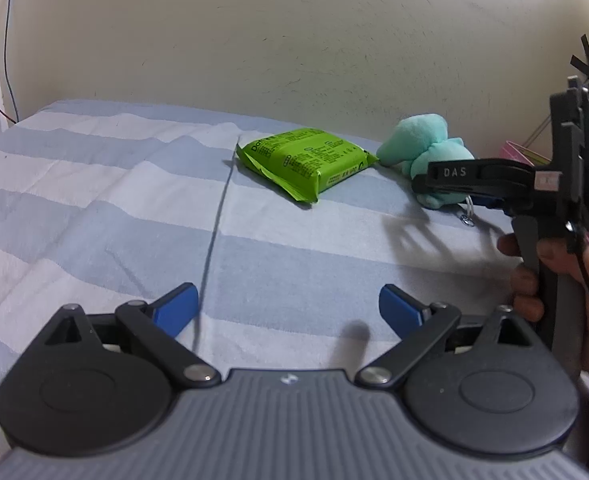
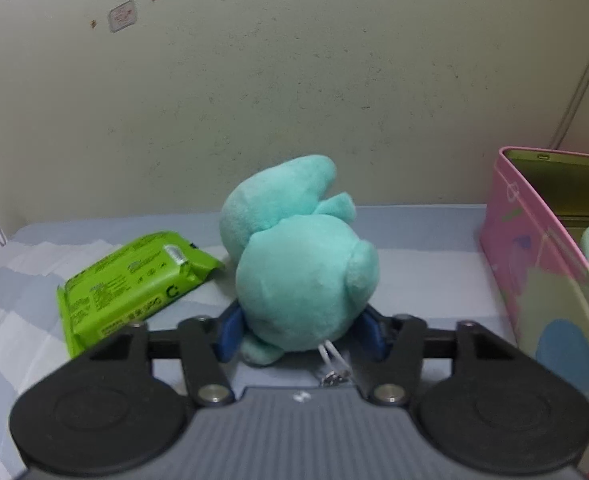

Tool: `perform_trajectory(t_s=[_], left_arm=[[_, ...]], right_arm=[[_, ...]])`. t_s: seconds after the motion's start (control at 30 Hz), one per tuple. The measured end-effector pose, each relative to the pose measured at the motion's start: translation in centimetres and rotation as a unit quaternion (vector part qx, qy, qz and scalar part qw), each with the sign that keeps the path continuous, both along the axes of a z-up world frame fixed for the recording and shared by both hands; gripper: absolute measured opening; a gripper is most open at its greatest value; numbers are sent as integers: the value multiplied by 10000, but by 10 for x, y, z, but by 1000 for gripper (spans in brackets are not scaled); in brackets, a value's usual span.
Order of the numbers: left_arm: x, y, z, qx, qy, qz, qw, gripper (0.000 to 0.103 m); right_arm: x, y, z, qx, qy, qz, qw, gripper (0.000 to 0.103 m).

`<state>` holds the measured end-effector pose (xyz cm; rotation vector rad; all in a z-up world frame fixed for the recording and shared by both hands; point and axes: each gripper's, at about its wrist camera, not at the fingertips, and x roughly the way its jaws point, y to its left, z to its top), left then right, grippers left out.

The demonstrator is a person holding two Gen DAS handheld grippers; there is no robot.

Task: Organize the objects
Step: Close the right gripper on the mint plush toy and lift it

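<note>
My left tongs (image 1: 288,312) hang with their blue pads wide apart over the striped bed sheet (image 1: 94,200), holding nothing. I judge they should wait there, out of the way, until the wet-wipes pack (image 1: 304,162) needs lifting.

That green pack lies flat on the sheet near the wall, its printed face up and one crimped end pointing toward the plush toy (image 2: 300,264), just beside it.

My right tongs (image 2: 300,330) bracket the low part of the teal plush, one blue pad at each flank and seemingly pressing in, though I cannot tell how firm the hold is. To do this well I would squeeze until the soft body gives, then lift straight up and mind the small metal ring (image 2: 334,376) dangling on its cord.

The plush looks rounded, fuzzy and squashy. To its right stands the open pink tin box (image 2: 534,280), probably where it belongs.
</note>
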<state>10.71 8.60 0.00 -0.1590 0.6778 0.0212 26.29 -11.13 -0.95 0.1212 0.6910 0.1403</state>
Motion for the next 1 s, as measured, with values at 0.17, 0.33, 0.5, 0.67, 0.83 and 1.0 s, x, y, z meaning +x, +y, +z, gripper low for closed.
perform_trajectory(t_s=[0.17,0.33,0.5,0.67,0.83,1.0], left_arm=[[0,4,-1,-132,-12,-1,9999,98],[-2,13,1,-556,-90,-39,9984,98],[-8,9,5,-888,-286,-431,9947,98],[-16,-10,5,-1135,-334,-1395,9831,98],[-30,-37,5,-1531,-179,-2625,9525,98],[-51,-68,12,-1347,-204,-3240,9362,98]], right_arm=[[-24,0,1,-74,-38,113,9999,51],[-83,-3,3,-187,-114,409,9989,51],[-158,-4,8,-576,-205,783,9950,51],[-228,-20,8,-622,-276,802,9945,51],[-277,-41,11,-488,-286,517,9971,56],[-302,-57,12,-389,-372,423,9976,78]])
